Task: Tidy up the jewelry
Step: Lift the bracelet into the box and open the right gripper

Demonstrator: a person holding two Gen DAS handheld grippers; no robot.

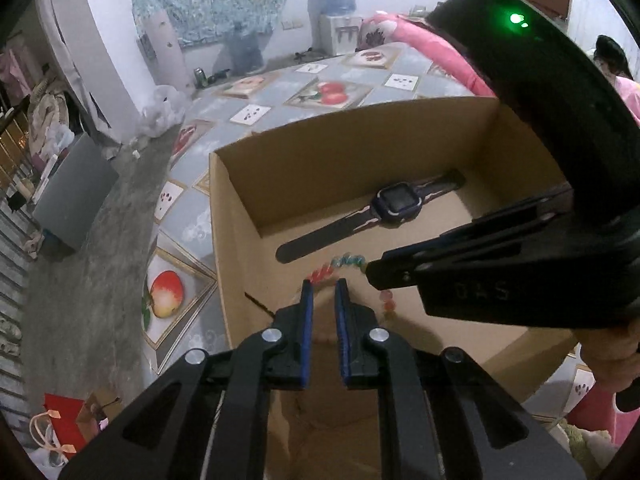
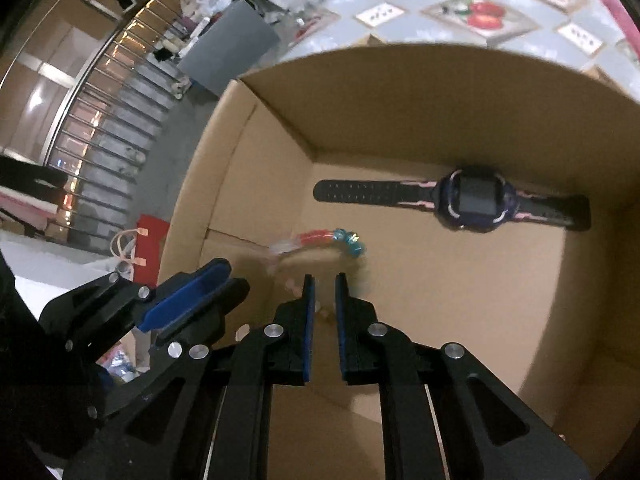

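Fingers of our left gripper (image 1: 324, 282) and right gripper (image 2: 325, 276) slightly parted, gripping nothing; we hover over bead bracelet (image 2: 338, 240) beside watch (image 2: 472, 200) in cardboard box (image 2: 400, 120), likely repositioning it.

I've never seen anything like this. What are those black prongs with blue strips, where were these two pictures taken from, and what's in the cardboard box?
There is no robot here: a person holds a two-fingered tool in each hand, and each tool has a wide-angle camera that looks along its fingers. One picture is from the left hand-held gripper, the other from the right hand-held gripper. Each tool also shows in the other's picture, at the side.

Both reach into an open cardboard box that stands on a fruit-patterned tablecloth. On the box floor lies a dark wristwatch, flat with its strap stretched out. Nearer the tools is a bead bracelet with red and teal beads.

Both grippers' blue pads stand slightly apart. The bracelet runs close to both tips, but the pictures don't show clearly whether either grips it.
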